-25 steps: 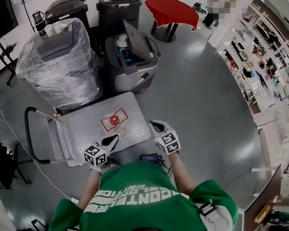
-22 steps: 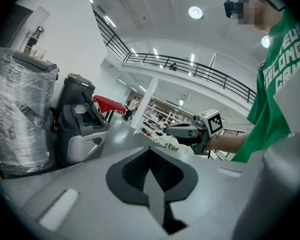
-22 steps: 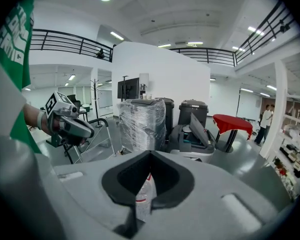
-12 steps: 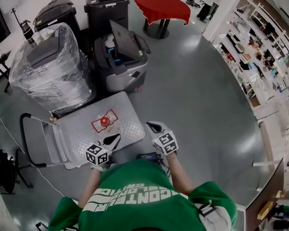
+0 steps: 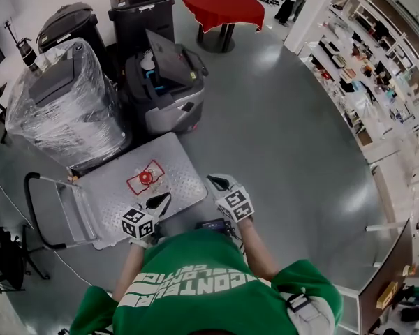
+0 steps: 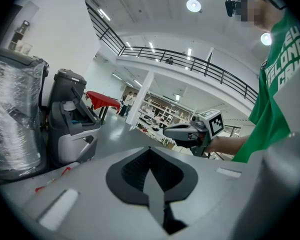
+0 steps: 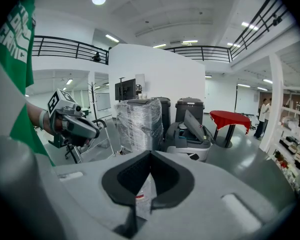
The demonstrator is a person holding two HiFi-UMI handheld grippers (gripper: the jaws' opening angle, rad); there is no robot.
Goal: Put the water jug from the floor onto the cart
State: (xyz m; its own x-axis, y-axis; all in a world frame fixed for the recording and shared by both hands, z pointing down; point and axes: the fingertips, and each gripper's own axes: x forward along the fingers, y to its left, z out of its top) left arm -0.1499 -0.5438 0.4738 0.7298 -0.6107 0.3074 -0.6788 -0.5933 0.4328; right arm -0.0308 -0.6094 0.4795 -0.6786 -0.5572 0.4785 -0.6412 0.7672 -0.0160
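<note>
Water jug: I see the water jug (image 5: 146, 179) from above in the head view. It has a clear body, a red cap and red print around the cap.
Jug's place: it stands on the cart (image 5: 185, 160), about the middle of the deck and clear of every edge.
Left hand-held gripper: I hold the left hand-held gripper (image 5: 158, 202) over the near edge of the cart. Its jaws are together with nothing between them, and it is just short of the jug.
Right hand-held gripper: the right hand-held gripper (image 5: 218, 182) is at the cart's near right corner with its jaws closed and empty. In the right gripper view I see the clear jug beyond the tips.
Cart: a grey patterned metal deck with a black loop handle (image 5: 28, 211) at its left end.
Floor: the floor (image 5: 286, 131) is glossy grey and catches the ceiling lights.
Room: beyond the cart's far edge are a film-wrapped bin (image 5: 59, 110) and an open grey machine (image 5: 164, 82). Farther back are a red-draped table (image 5: 223, 5) and two black bins (image 5: 141, 5). Shelves (image 5: 377, 68) run along the right side.
</note>
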